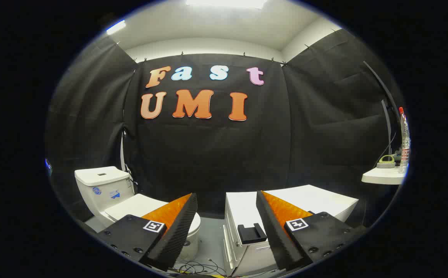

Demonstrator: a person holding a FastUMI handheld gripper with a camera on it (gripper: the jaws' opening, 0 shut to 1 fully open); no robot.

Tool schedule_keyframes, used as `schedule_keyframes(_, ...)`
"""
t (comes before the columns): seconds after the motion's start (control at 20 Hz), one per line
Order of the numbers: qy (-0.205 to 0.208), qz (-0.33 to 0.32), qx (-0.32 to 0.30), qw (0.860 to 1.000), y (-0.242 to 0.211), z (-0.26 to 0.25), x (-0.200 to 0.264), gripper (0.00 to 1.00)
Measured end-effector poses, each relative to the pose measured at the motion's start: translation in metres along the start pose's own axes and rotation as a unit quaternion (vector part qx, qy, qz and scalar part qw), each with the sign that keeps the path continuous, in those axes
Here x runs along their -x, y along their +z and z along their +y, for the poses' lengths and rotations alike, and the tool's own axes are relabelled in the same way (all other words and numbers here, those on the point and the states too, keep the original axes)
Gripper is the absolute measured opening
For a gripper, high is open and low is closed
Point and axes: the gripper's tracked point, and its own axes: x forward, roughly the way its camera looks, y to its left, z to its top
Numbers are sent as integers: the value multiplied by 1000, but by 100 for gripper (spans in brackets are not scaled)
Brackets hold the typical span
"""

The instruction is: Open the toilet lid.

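A white toilet [104,189] stands on the floor beyond my left finger, its tank against the black cloth wall. Its lid [137,206] lies flat and closed over the bowl, partly hidden behind my left finger [177,224]. My gripper [226,200] is open, fingers wide apart with nothing between them, held above and some way back from the toilet. The lid's front edge shows just past the left fingertip.
A white cabinet [305,202] with a dark handle [252,233] stands beyond my right finger, beside the toilet. A white shelf [384,175] further right carries a clear bottle [403,143] and a small green item. Cables lie on the grey floor [210,241] between toilet and cabinet.
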Motion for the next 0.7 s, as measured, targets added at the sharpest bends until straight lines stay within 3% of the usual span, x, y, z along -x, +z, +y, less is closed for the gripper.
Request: schedule_keyframes(0.7,-4,1,-3,1000,0,-1,0,98)
